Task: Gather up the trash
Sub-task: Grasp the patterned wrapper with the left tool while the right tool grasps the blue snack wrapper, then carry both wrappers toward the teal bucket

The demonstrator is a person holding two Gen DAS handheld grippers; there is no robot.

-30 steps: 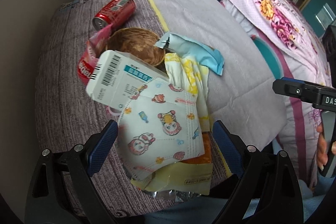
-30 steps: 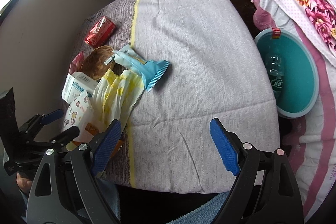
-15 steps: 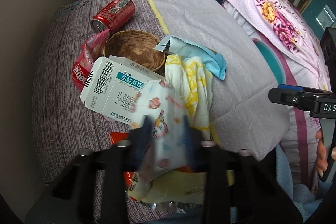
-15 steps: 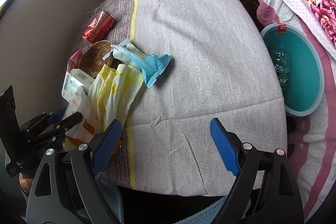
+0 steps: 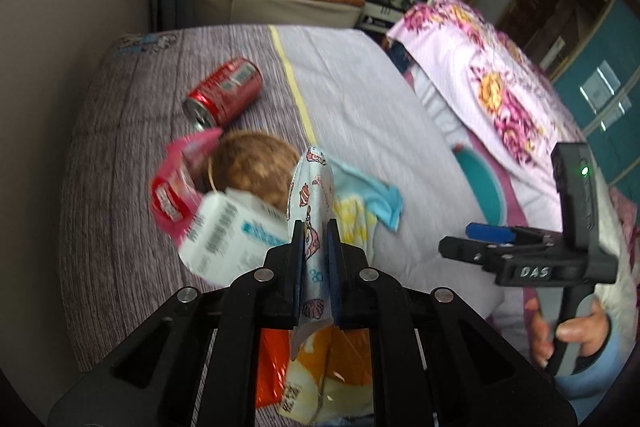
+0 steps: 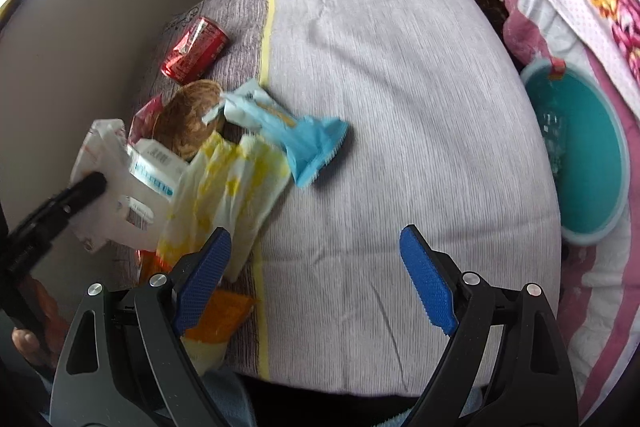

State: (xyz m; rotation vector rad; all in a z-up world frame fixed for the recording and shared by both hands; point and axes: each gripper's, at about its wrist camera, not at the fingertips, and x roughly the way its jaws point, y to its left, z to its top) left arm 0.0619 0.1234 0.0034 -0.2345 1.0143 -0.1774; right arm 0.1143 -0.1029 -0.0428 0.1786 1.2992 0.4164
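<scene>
One printed face mask is being pinched between the left gripper pads, raised above the trash pile on the bedspread. Light, floppy fabric; edge grip is sufficing. Right gripper is hanging wide, empty.

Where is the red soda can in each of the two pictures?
Left wrist view: the red soda can lies on its side in the upper left, beyond the brown bowl.
Right wrist view: the can lies on its side in the upper left, again just past the bowl.
Shared landmark: the yellow stripe on the cloth runs just right of the can in both.
</scene>
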